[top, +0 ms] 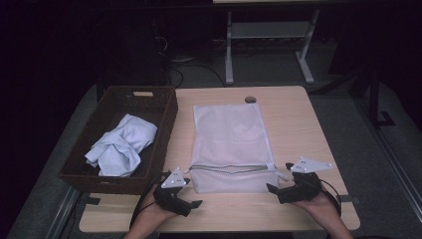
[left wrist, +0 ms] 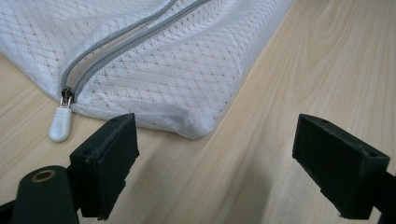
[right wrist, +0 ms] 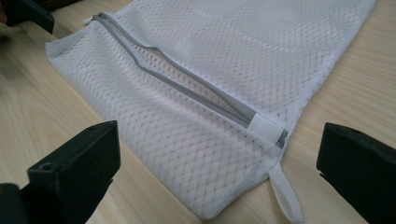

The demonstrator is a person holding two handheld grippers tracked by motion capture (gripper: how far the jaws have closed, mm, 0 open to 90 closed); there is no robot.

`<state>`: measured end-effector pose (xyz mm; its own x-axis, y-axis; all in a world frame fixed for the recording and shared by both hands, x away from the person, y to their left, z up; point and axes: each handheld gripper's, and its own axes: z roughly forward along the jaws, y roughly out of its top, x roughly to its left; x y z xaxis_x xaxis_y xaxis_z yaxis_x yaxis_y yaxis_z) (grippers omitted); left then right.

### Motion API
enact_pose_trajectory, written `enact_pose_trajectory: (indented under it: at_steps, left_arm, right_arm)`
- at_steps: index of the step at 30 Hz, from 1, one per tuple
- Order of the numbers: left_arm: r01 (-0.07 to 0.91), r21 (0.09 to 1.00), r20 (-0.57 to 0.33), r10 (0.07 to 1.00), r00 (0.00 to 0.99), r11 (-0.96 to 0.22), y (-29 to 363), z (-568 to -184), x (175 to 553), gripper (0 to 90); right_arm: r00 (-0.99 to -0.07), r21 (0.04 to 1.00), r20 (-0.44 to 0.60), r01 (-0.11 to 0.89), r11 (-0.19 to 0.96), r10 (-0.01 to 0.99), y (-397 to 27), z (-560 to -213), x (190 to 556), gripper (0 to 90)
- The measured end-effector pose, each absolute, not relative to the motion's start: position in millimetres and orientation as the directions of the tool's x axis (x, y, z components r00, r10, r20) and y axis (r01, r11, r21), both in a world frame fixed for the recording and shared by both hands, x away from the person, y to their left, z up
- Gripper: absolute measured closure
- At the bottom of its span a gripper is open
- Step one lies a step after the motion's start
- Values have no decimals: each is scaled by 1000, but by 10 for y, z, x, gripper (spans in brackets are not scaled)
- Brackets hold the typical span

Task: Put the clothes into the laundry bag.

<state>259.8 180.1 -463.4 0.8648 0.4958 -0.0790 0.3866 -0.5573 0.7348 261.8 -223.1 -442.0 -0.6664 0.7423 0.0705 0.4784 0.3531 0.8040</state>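
Both grippers sit at the near edge of the counter (top: 298, 114), jaws spread, holding nothing: left gripper (top: 191, 205) by the near-left corner of the mesh laundry bag (top: 231, 144), right gripper (top: 274, 189) by its near-right corner. Bag lies flat mid-counter, grey zipper (right wrist: 187, 86) across the near end. It looks parted along most of its length, with the white pull tab (left wrist: 60, 123) at the left end in the left gripper view. White loop (right wrist: 285, 191) hangs off the right corner. Light-blue garment (top: 122, 144) is crumpled in the brown wicker basket (top: 166, 119) to the left, apart from the bag. Judgement: bag is likely open, loading not started; left to do: grasp bag, move garment in, zip shut.
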Motion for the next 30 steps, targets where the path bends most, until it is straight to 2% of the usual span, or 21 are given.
enact_pose_trajectory:
  at_steps: [20, 30]
  left_arm:
    - [397, 738, -94, 499, 862, -546, 1805, -4639, 2589, 139]
    - [400, 738, -101, 497, 862, -543, 1818, -4640, 2589, 140]
  right_arm:
    - [-657, 811, 85, 483, 331, 749, -2161, -4335, 3007, 0]
    - [-640, 817, 76, 479, 320, 765, -2135, -4289, 3193, 67]
